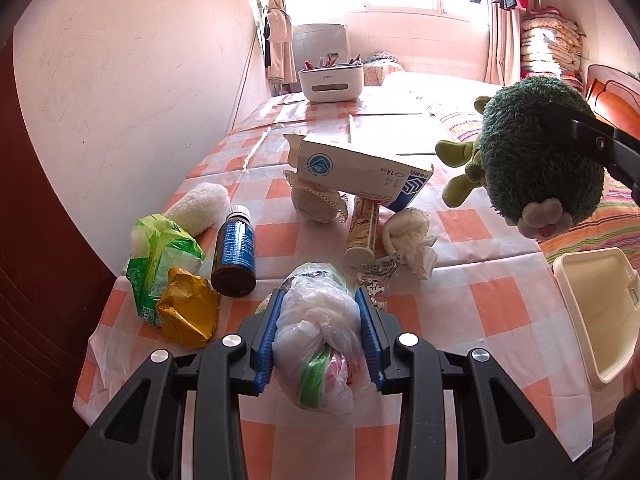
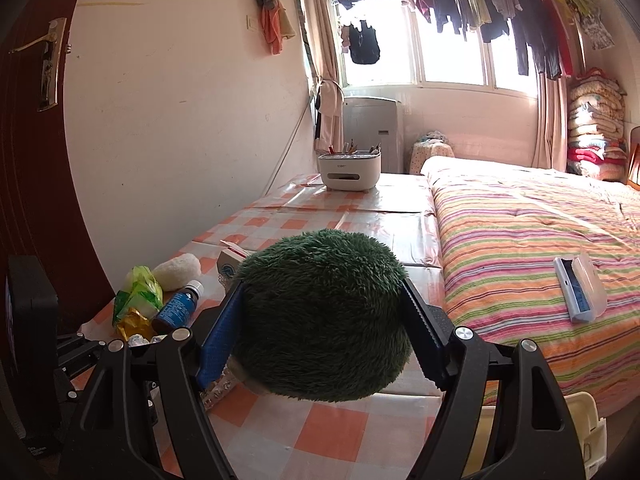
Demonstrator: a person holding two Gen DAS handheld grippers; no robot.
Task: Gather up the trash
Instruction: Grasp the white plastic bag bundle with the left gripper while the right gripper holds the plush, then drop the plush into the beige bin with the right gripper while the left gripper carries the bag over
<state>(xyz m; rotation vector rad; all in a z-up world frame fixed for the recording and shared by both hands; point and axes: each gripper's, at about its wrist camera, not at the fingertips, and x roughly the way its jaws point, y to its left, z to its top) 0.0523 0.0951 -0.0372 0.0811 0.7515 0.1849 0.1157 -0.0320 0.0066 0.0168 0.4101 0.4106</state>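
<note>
My left gripper [image 1: 320, 300] is shut on a knotted clear plastic bag of trash [image 1: 320, 340] at the near edge of the checked table [image 1: 500, 308]. My right gripper [image 2: 320, 308] is shut on a dark green plush toy [image 2: 324, 316] and holds it above the table; the toy also shows in the left wrist view [image 1: 536, 160]. On the table lie a green plastic bag [image 1: 160, 256], a gold wrapper [image 1: 188, 308], a brown bottle with blue label [image 1: 235, 252], a crumpled tissue [image 1: 412, 236], a cardboard box [image 1: 360, 172] and a tube [image 1: 362, 236].
A cream bin [image 1: 596, 312] stands off the table's right edge. A white fluffy roll [image 1: 200, 208] and a lace pouch [image 1: 316, 200] lie on the table. A white organiser [image 1: 331, 80] stands at the far end. A striped bed [image 2: 540, 240] is at right, a wall at left.
</note>
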